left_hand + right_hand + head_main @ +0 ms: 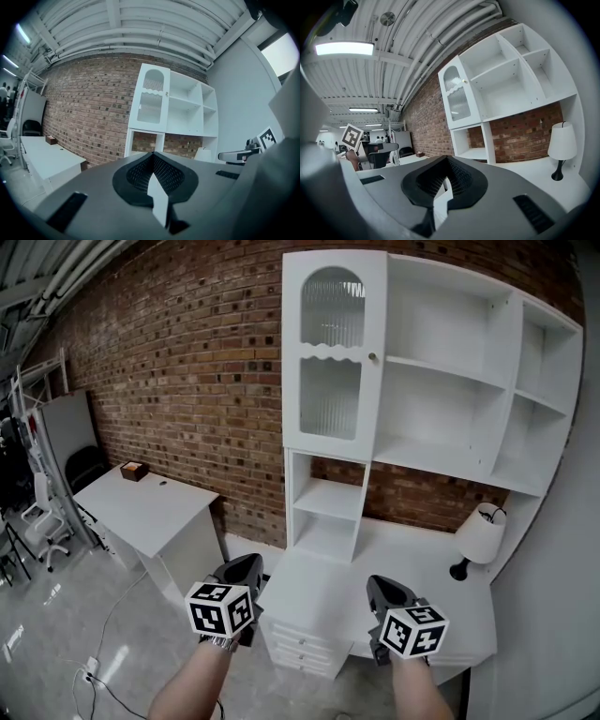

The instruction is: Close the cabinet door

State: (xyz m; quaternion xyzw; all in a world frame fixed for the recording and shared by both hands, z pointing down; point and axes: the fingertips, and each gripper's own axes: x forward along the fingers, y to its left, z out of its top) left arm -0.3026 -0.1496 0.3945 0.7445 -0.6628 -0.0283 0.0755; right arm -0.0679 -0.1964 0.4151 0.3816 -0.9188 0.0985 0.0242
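space behind cabinet door (335, 357) hidden

A white table lamp (480, 536) stands on the desk (412, 554) before a brick wall (187, 381)

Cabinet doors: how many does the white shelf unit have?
1: the cabinet door, with ribbed glass panes, at the upper left of the shelf unit; all other compartments in view stand open.

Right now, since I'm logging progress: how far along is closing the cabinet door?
Done, apparently: the glass-panelled cabinet door sits flush with the white shelf unit, its knob beside the open shelves. In hand: nothing; the left claw and right claw are shut, empty, low over the desk, apart from the door. Left: nothing that shows.
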